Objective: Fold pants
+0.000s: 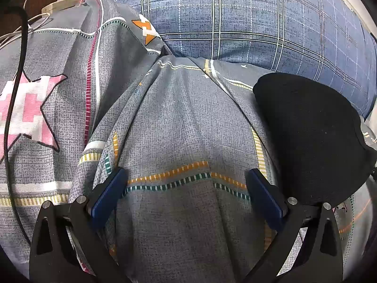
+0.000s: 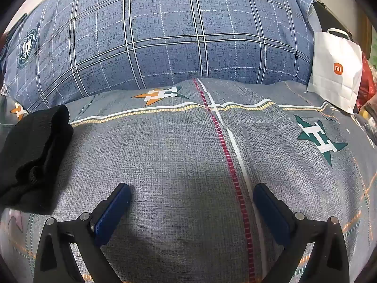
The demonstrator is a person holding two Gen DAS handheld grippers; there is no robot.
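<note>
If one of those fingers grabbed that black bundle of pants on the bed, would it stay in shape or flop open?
The folded black knit pants would probably sag and unfold, since the layers look soft and loosely stacked. Likely light; unlikely to slip.

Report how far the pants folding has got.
Done: the black pants lie as a compact folded bundle on the grey bedsheet, near the blue plaid pillow. In hand: nothing; the left gripper and right gripper are both open and empty. Left: seemingly nothing, perhaps tidying.

Folded pants [image 2: 33,155] on bedsheet [image 2: 179,155] at nine o'clock, pillow [image 2: 165,35] behind at twelve, paper bag [image 2: 334,70] at two
</note>
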